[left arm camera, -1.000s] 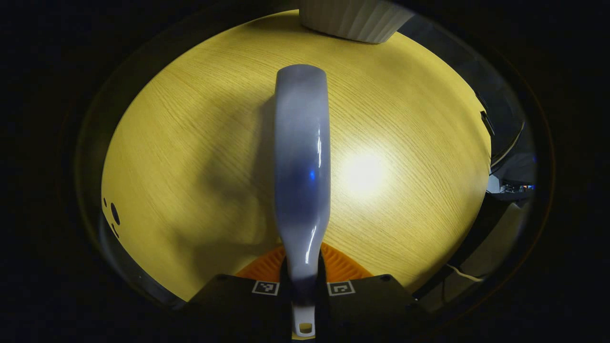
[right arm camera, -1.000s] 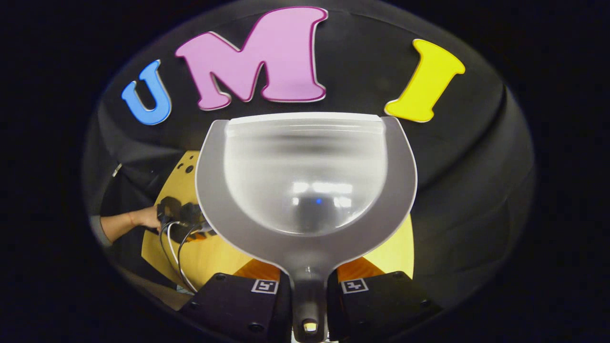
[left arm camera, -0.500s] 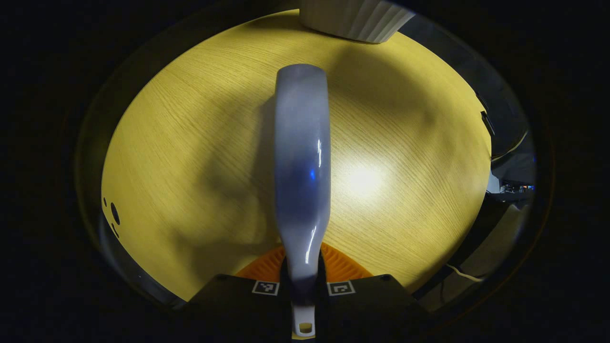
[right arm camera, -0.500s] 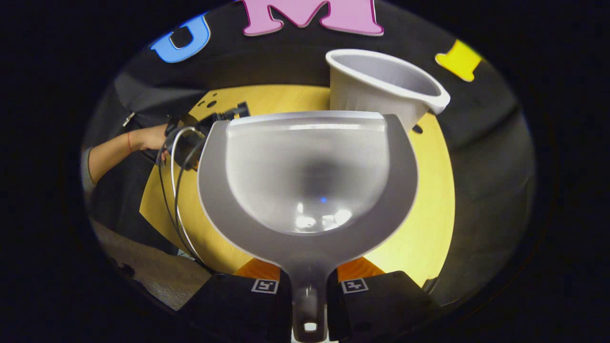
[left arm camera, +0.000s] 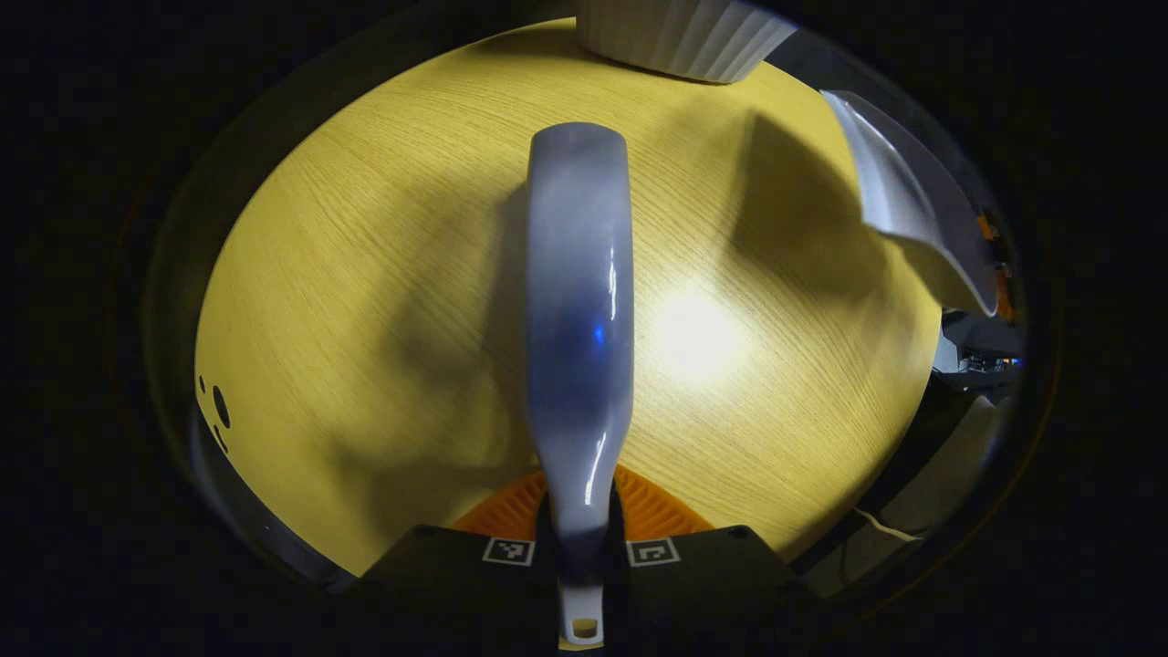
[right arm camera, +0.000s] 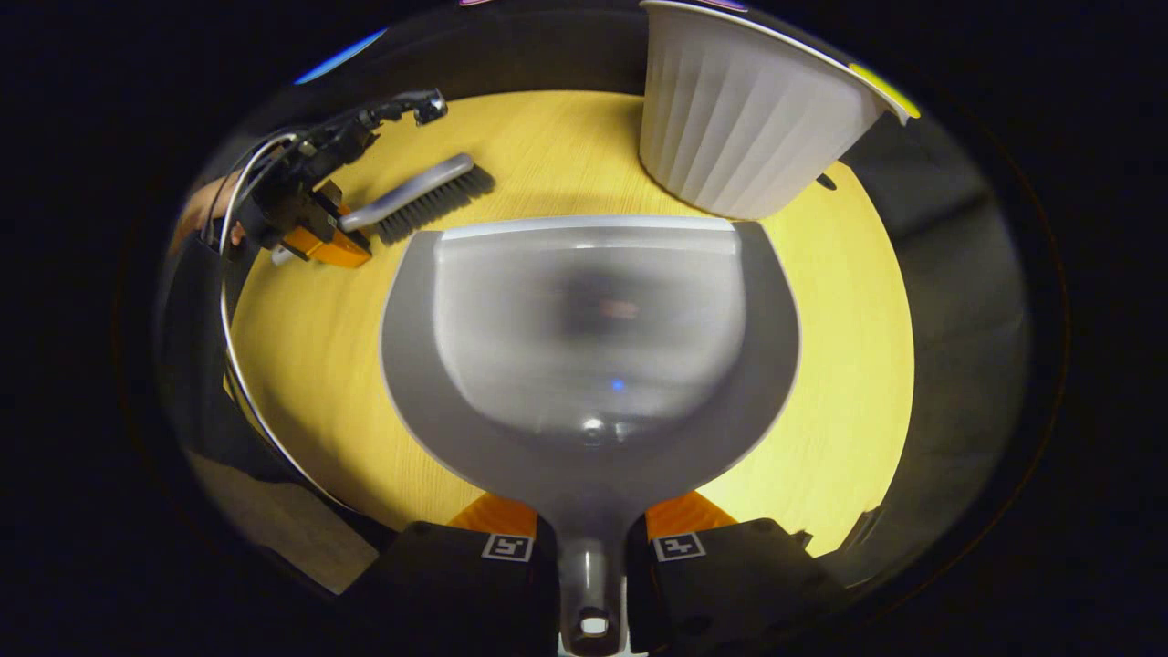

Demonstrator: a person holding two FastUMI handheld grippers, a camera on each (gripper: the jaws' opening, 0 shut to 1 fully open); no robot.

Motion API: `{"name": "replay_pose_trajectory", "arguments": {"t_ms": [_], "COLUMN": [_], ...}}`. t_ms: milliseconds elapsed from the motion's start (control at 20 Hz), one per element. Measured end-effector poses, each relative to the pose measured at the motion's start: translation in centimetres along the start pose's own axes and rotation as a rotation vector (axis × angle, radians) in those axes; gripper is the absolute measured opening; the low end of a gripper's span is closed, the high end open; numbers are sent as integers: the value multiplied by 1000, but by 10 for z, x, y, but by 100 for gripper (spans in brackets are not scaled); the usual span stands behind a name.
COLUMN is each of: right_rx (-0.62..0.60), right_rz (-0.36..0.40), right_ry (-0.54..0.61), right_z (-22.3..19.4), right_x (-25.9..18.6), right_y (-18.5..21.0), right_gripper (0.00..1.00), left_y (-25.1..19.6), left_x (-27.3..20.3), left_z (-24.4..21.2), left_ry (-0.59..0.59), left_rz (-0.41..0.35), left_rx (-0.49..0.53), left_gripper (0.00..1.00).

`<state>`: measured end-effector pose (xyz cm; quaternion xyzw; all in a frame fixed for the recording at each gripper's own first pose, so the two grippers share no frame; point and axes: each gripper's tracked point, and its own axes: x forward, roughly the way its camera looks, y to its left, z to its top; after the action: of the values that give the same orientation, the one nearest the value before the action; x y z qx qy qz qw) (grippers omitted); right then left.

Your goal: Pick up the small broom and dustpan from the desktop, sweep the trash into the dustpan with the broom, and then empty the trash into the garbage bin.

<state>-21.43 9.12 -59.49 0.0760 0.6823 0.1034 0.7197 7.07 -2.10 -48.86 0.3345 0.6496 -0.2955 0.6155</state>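
Note:
In the left gripper view my left gripper (left arm camera: 581, 547) is shut on the handle of the small broom (left arm camera: 578, 301), whose grey back runs forward over the wooden desktop (left arm camera: 365, 274). In the right gripper view my right gripper (right arm camera: 591, 547) is shut on the stem of the grey dustpan (right arm camera: 589, 356), which is held above the desktop (right arm camera: 310, 365) with its front edge near the white ribbed garbage bin (right arm camera: 744, 119). Farther off in that view, the left gripper (right arm camera: 310, 228) holds the broom (right arm camera: 415, 196) with its dark bristles down. The dustpan (left arm camera: 912, 196) also enters the left gripper view at the right.
The garbage bin (left arm camera: 680, 36) stands at the desk's far edge in the left gripper view. Small holes (left arm camera: 219, 411) mark the desktop at the left. Cables (right arm camera: 237, 301) trail from the left gripper over the desk's left edge. A hand (right arm camera: 205, 210) holds that gripper.
The right gripper has tilted the dustpan down from facing the wall to facing the desktop and bin. The dustpan has come into the left gripper view at the right. The broom has stayed still.

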Motion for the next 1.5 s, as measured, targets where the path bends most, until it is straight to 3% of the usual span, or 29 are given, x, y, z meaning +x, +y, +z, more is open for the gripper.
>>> {"name": "replay_pose_trajectory", "arguments": {"t_ms": [700, 750, 800, 850, 950, 1000, 1050, 1100, 1150, 1300, 1350, 1500], "right_rx": [57, 54, 50, 47, 52, 53, 49, 47, 46, 28, 17, -7], "right_rz": [10, 9, 7, 8, 9, 10, 10, 14, 25, 47, 52, 42], "right_ry": [76, 88, 84, 88, 90, 93, 93, 94, 95, 101, 104, 93], "right_z": [-22, -21, -19, -20, -20, -20, -19, -20, -19, -19, -20, -24], "right_x": [69, 62, 59, 59, 59, 58, 58, 58, 57, 57, 56, 55], "right_y": [8, 8, 8, 8, 9, 9, 10, 10, 14, 24, 27, 33], "right_gripper": [33, 34, 42, 35, 36, 29, 30, 38, 39, 53, 70, 90], "left_y": [0, 0, 0, 0, 0, 0, -1, 0, 0, -1, 0, -12], "left_x": [0, 1, 1, 0, 0, 2, 2, 1, 1, 1, 2, -2], "left_z": [0, -1, 0, 0, -1, -2, -2, -2, -3, -7, -9, -22], "left_ry": [0, 5, 2, 3, 11, 18, 22, 27, 32, 45, 50, 59], "left_rz": [-1, -1, 0, 1, 5, 9, 14, 21, 29, 35, 39, -6], "left_rx": [-3, -2, -2, -3, -2, -4, -4, -3, -4, -21, -29, -40], "left_gripper": [23, 23, 23, 23, 19, 23, 24, 24, 29, 29, 30, 40]}}
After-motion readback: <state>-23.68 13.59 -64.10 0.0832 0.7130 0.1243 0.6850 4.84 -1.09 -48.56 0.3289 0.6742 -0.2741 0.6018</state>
